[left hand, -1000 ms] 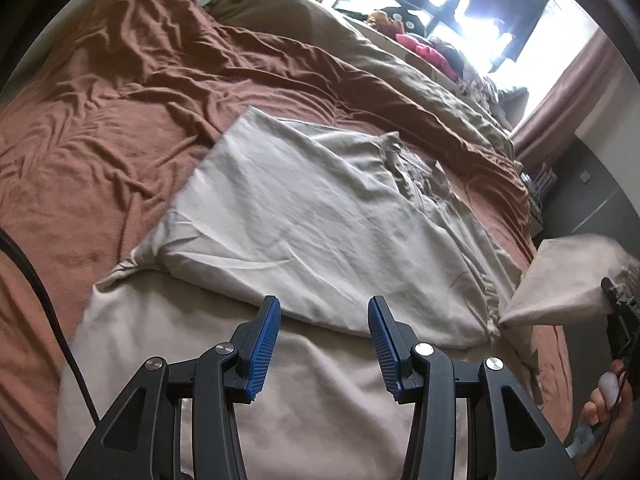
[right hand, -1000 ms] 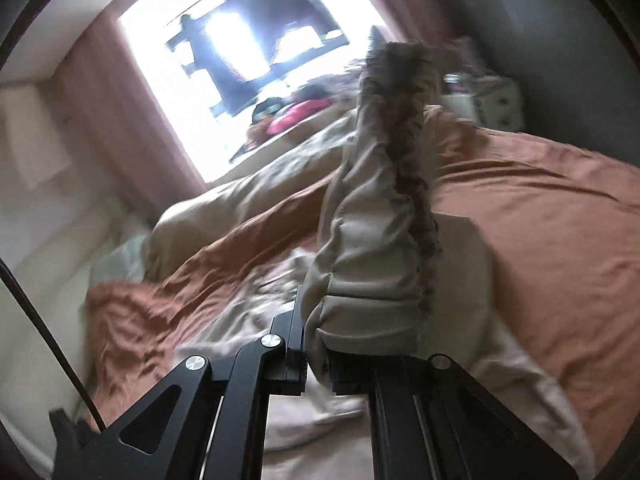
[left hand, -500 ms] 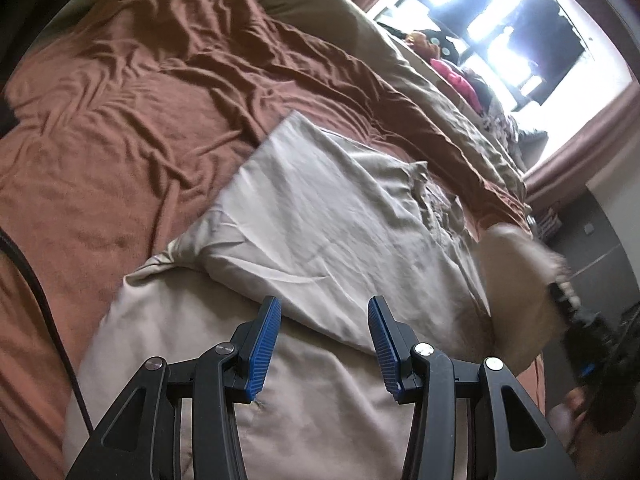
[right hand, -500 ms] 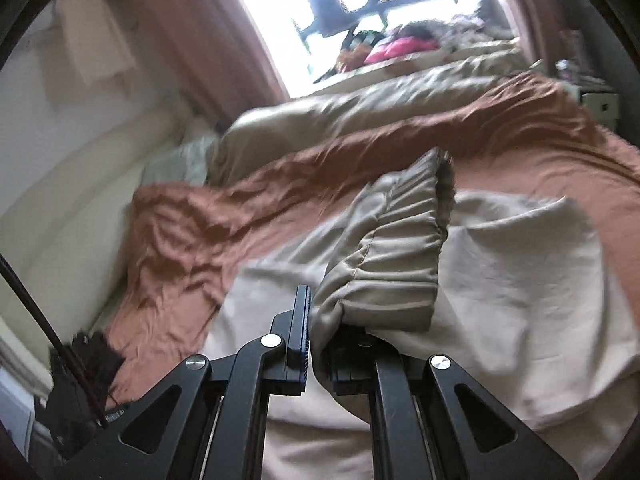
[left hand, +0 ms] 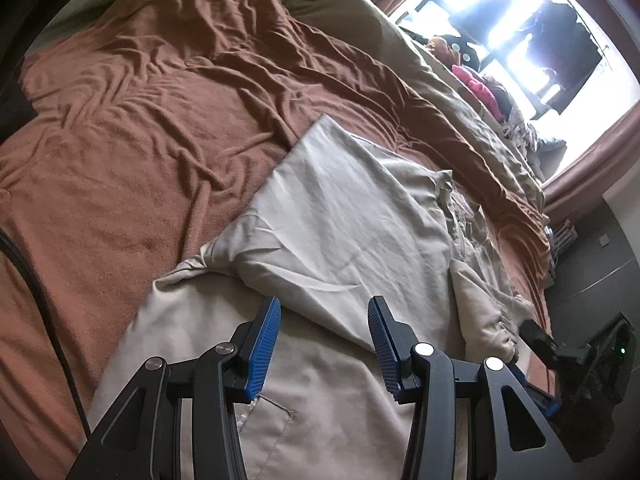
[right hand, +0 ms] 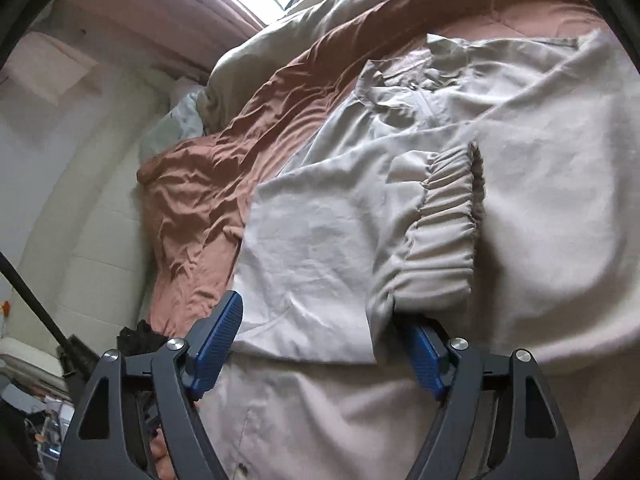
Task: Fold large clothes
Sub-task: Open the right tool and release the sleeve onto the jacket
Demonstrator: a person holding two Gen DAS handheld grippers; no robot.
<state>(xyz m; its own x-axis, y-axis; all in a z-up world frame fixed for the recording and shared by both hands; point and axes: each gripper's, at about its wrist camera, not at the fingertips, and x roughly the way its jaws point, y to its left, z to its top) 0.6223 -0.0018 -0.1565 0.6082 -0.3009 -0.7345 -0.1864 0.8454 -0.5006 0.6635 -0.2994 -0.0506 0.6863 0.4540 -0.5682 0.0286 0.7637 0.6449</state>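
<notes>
A large beige jacket (left hand: 340, 216) lies spread on a brown bed cover (left hand: 140, 120); it also shows in the right wrist view (right hand: 540, 220). Its one sleeve is folded across the body, and the sleeve's elastic cuff (right hand: 444, 232) rests on top. My right gripper (right hand: 324, 340) is open, its jaws wide apart just below the cuff, holding nothing. It also shows at the right edge of the left wrist view (left hand: 560, 360). My left gripper (left hand: 324, 340) is open and empty above the jacket's lower part, near a pocket (left hand: 272, 404).
A rumpled olive duvet (left hand: 440, 92) lies along the far side of the bed. A bright window (left hand: 540, 40) with clothes piled below it is beyond. A cream padded headboard (right hand: 72, 200) stands on the left in the right wrist view. A black cable (left hand: 36, 288) hangs at the left.
My right gripper carried the sleeve cuff over onto the jacket's body, lowered it, and opened, letting it go. My left gripper stayed open and shifted slightly.
</notes>
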